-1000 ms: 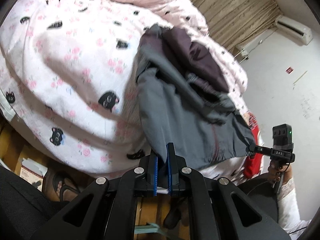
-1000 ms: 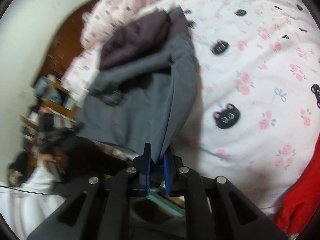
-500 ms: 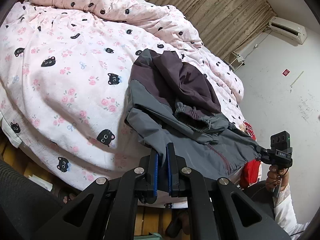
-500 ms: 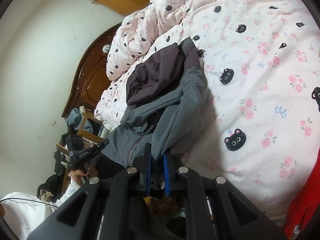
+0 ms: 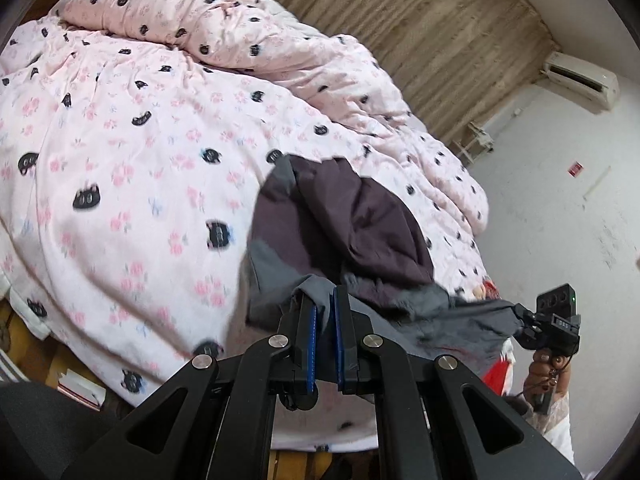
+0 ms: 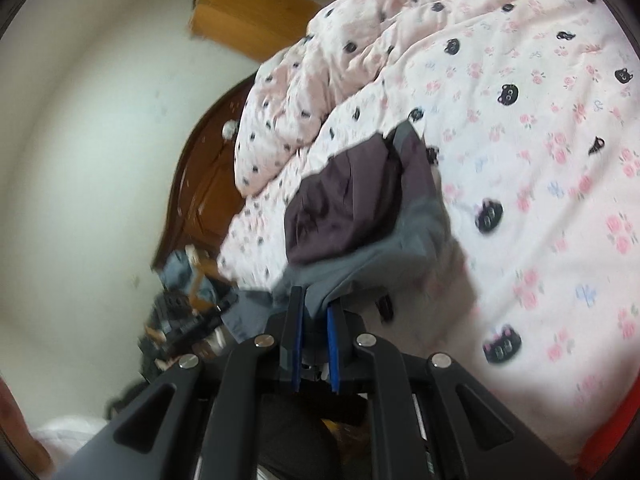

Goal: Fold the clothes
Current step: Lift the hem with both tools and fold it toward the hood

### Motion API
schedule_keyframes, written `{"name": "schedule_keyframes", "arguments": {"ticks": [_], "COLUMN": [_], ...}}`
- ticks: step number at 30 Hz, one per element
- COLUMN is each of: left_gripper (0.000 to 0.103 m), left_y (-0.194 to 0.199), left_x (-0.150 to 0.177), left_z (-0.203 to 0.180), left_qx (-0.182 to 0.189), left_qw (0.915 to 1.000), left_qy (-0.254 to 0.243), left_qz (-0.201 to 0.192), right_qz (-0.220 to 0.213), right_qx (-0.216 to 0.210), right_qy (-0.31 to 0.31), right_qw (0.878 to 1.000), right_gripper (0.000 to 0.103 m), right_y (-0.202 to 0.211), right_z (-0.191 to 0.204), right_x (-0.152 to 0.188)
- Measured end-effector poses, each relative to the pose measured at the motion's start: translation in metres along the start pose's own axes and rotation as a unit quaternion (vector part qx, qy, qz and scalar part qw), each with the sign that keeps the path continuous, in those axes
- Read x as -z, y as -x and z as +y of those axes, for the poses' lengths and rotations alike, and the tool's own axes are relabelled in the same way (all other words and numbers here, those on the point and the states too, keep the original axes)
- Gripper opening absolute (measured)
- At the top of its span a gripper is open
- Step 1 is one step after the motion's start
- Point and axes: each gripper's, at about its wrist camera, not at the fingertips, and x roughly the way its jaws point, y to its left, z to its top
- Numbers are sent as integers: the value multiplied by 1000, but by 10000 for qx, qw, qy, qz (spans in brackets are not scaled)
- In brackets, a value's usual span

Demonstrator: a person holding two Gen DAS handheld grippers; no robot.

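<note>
Pink bedding printed with black cat faces and roses covers the bed (image 5: 120, 208), and a grey and plum jacket (image 5: 344, 232) lies bunched on it just ahead of both grippers. The left gripper (image 5: 323, 312) has its blue pads nearly together on the jacket's grey hem; the right gripper (image 6: 314, 312), off to the left one's right, has its pads a little apart with a fold of grey cloth clamped between them. The hem hangs slack between the two, the purple part heaped beyond.

To my eye the step in hand is carrying the near edge — either drawing it out to flatten the jacket or bringing it over the rest as a fold; the pictures fit both. Whichever it is, both grips must hold and move level together, or the cloth will skew.

A rumpled quilt (image 5: 248, 24) lies further ahead, well clear — a red cloth (image 6: 612, 436) sits near the right gripper at the bed's edge and could get caught up.
</note>
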Motion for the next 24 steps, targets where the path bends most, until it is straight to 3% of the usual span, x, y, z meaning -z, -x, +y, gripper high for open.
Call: {"name": "schedule_keyframes", "arguments": {"ticks": [14, 24], "left_gripper": [6, 7], "left_y": [-88, -166], "left_x": [-108, -136], "left_z": [18, 55], "left_qx": [-604, -849], "left_qw": [9955, 9877], "left_qy": [299, 623], "left_qz": [669, 1156], "right_qz": [167, 455], "right_qx": [691, 1425], "right_qy": [-972, -1304], "right_qw": [9927, 9801], "right_gripper": [10, 10], "right_y": [-79, -145], "right_z": [-32, -71], "right_x": [-119, -182]}}
